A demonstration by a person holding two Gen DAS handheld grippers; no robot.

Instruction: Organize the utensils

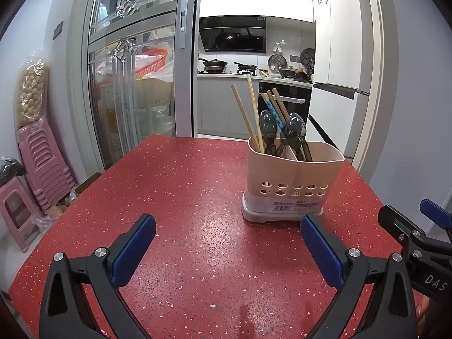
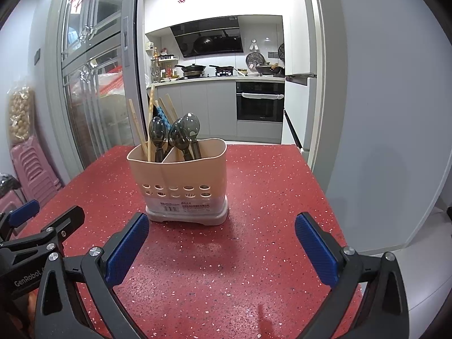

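a beige plastic utensil holder with round holes near its base (image 1: pixel 293 180) is standing upright on a red speckled tabletop (image 1: pixel 175 197), toward the far right part of the surface in the left wrist view. in the right wrist view the same holder (image 2: pixel 178 178) is sitting left of centre on the tabletop (image 2: pixel 268 197). a divider is splitting the holder into two compartments. light wooden chopsticks (image 1: pixel 248 115) are leaning in the left compartment, tips fanning upward, and one blue patterned chopstick (image 1: pixel 272 111) is poking up among them. dark translucent grey plastic spoons (image 1: pixel 293 132) are standing bowl-up, one in the left compartment and the others in the right; in the right wrist view the spoons (image 2: pixel 180 134) are overlapping one another.

the left gripper (image 1: pixel 227 250) is hovering over the near part of the table with its blue-padded fingers spread wide and gripping nothing, the holder sitting just beyond its right finger. the right gripper (image 2: pixel 221 250) is likewise spread wide and empty, with the holder just past its left finger. each gripper is showing at the edge of the other's view, so the two are sitting side by side.

behind the table, a grey-framed glass sliding door (image 1: pixel 132 65) is standing open onto a kitchen with a black range hood (image 1: pixel 233 35), and stacked pink plastic stools (image 1: pixel 36 163) are resting against the left wall.
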